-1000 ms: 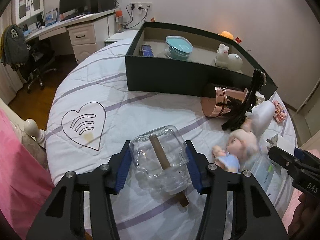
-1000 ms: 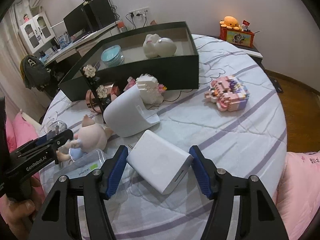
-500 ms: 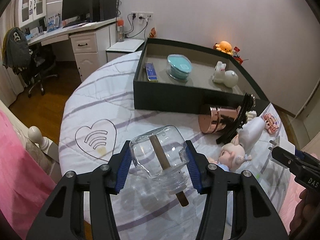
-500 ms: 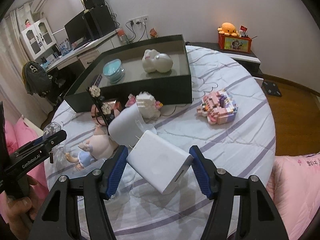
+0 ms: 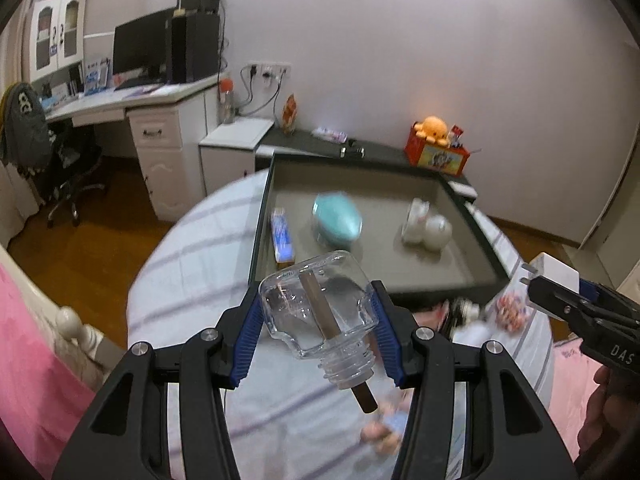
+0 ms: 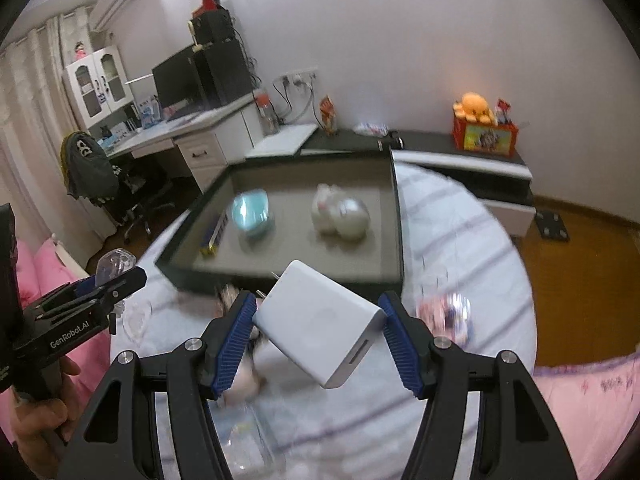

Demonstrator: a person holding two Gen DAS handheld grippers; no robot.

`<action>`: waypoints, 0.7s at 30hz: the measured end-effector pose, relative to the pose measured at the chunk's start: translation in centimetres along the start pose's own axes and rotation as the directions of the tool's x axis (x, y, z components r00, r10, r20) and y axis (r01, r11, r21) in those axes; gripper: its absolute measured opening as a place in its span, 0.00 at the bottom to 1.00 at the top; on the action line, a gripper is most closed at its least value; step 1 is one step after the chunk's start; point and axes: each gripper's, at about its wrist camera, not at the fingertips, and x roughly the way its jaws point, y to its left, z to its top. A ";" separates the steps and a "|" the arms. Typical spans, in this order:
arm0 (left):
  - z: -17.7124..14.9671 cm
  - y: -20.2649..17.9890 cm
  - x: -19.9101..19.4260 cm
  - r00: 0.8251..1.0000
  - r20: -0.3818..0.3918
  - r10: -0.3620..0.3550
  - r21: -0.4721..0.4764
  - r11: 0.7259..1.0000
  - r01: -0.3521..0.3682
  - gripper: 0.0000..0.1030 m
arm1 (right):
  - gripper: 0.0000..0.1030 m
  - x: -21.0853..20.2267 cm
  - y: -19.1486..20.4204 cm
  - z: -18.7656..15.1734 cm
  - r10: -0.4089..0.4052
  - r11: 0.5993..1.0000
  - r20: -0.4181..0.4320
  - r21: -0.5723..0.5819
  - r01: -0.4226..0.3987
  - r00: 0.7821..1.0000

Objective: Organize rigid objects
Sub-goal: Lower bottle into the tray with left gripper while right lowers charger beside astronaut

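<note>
Now left hand-held gripper [image 5: 318,330] clamps glass bottle [image 5: 316,306]; right hand-held gripper [image 6: 318,334] clamps white charger [image 6: 320,324].

White charger [image 6: 320,322] clamped in right gripper [image 6: 318,338] jaws, dark tray [image 6: 396,240] beyond

We see a clear, glossy glass bottle [image 5: 318,306] with a matt brown wooden-looking stick [image 5: 324,320] inside it, and a smooth white plastic charger [image 6: 320,322] with a satin sheen. The box [image 6: 396,240] looks like matt dark card, the bed sheet [image 5: 192,248] soft striped cloth, and the floor [image 6: 580,272] glossy wood.
</note>
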 end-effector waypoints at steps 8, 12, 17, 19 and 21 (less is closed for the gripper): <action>4.5 -0.6 3.5 1.000 0.015 -0.025 0.000 1.000 0.025 0.51 | 0.63 3.1 -0.3 4.7 -0.002 1.000 0.021 -0.025 0.003 1.000; 5.5 -1.0 6.4 0.999 -0.015 -0.028 0.006 1.000 0.028 0.51 | 0.63 5.7 -0.9 6.1 -0.005 1.000 -0.004 -0.022 0.005 1.000; 5.0 -1.0 10.0 0.997 -0.070 -0.034 0.004 0.999 0.034 0.51 | 0.63 8.9 -1.5 6.7 -0.005 1.000 -0.053 -0.025 0.004 0.999; 4.7 -1.0 11.4 0.994 -0.098 -0.038 -0.004 0.999 0.038 0.51 | 0.63 10.3 -1.5 6.5 -0.002 1.000 -0.083 -0.030 -0.001 0.997; 4.2 -0.9 12.7 0.991 -0.126 -0.040 -0.006 0.999 0.040 0.51 | 0.63 11.8 -1.5 6.1 -0.002 0.999 -0.111 -0.035 -0.002 0.994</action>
